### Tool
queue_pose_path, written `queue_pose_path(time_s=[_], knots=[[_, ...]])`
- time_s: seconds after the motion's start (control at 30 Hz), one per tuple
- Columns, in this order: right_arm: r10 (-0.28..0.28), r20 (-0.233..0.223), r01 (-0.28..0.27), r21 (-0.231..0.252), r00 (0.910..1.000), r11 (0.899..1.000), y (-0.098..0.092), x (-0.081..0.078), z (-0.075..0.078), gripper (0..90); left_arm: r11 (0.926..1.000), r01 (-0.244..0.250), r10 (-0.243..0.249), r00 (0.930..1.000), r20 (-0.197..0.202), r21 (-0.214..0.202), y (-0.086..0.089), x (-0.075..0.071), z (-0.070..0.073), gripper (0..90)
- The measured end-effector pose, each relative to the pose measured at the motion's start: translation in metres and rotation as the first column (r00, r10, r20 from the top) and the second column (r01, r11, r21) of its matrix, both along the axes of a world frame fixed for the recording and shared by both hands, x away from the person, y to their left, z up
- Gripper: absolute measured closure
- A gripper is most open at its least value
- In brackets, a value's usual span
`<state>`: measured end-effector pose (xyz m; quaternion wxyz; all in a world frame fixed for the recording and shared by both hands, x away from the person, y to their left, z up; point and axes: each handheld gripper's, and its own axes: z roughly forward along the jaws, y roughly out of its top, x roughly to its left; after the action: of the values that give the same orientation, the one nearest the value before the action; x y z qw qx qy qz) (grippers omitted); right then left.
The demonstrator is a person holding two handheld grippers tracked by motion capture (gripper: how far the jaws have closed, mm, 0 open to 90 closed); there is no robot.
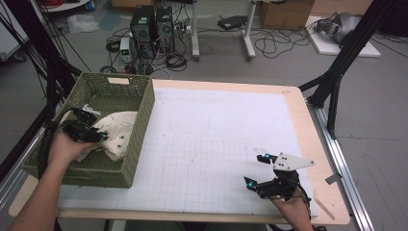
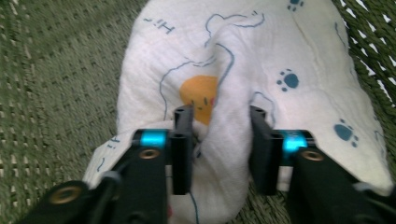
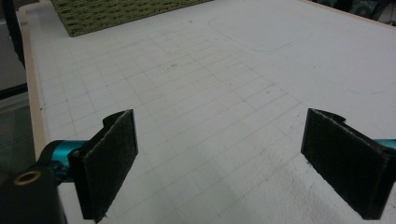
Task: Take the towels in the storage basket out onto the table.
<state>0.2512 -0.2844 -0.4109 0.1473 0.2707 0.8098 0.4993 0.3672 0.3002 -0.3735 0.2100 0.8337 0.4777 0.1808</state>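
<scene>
Item: white printed cloth (image 2: 261,60) (blue paw prints, an orange patch), lying bunched in the green woven basket (image 1: 139,125) at the counter's (image 1: 317,130) left edge, toward the basket's near half. Left tool (image 2: 219,140): down in the basket, jaws drawn in on a raised fold of the cloth, pads pressing it from both sides; only this one ridge is caught, the rest of the fabric spreads loose around it. Right tool (image 1: 257,171): near the counter's front right corner, jaws wide apart, nothing between them, over the bare gridded mat (image 3: 210,93). Risks, as judged: the pinch is shallow and could slide off the soft fold on lifting, dropping the cloth back; a trailing hem may snag on the basket's weave or rim and drag the light basket along, possibly off the left edge; a jaw tip may itself catch the wicker floor.
</scene>
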Motion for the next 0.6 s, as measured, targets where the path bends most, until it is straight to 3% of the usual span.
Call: queue_pose_path(time_s=[0.27, 0.6], knots=[[-0.001, 0.002, 0.001, 0.002, 1.0000, 1.000, 0.000, 0.000, 0.000, 10.1, 0.9995, 0.000, 0.000, 1.0000, 0.003, -0.031, 0.003, -0.001, 0.002, 83.8], [-0.006, 0.004, 0.006, 0.006, 1.0000, 1.000, -0.002, 0.000, 0.000, 10.2, 0.9924, -0.028, 0.040, 0.9942, 0.100, -0.120, 0.012, -0.009, 0.016, 84.7]])
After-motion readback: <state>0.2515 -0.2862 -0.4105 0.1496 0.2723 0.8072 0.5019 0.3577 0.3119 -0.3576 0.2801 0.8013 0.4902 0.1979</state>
